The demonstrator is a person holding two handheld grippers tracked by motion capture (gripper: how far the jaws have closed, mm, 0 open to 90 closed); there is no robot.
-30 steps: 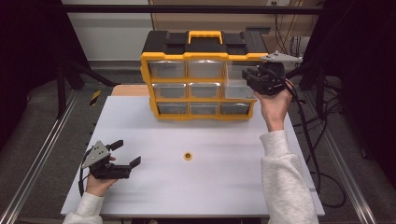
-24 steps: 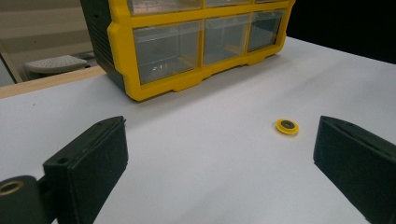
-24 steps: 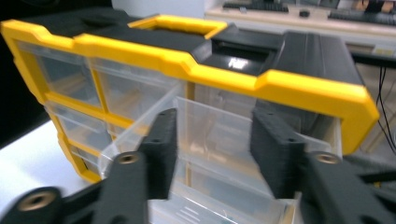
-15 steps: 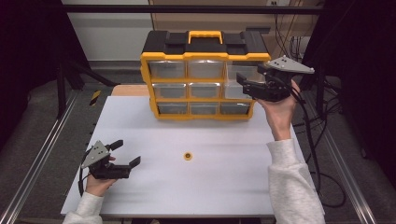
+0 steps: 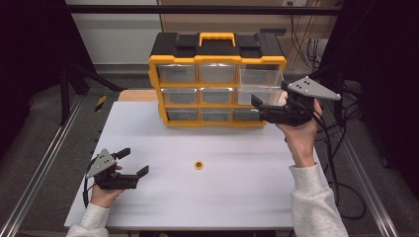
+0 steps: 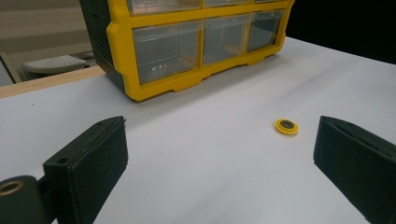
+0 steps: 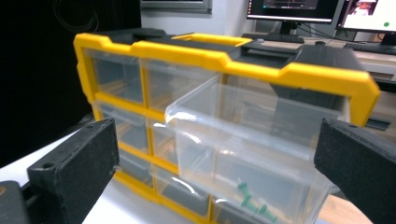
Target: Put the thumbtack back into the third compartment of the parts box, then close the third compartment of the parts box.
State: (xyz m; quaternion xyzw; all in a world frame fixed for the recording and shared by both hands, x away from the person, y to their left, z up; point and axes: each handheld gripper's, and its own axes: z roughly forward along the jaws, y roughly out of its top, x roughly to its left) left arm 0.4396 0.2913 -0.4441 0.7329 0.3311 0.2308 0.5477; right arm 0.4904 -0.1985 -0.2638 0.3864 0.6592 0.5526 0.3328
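A flat white rectangular table (image 5: 237,197) carries a yellow-and-black plastic drawer cabinet (image 5: 217,81) at its far edge; in front of that cabinet, well apart, a small yellow round ring (image 5: 198,165) lies on the bare top

**Surroundings: dim room, lit white table**

White table (image 5: 237,197) evenly lit. Grey floor (image 5: 44,128) either side, metal rails (image 5: 34,182) along it. Pale wall (image 5: 113,34) behind. Cables (image 5: 306,44) hanging rear right. Monitors (image 7: 299,9) on a desk (image 7: 373,51).
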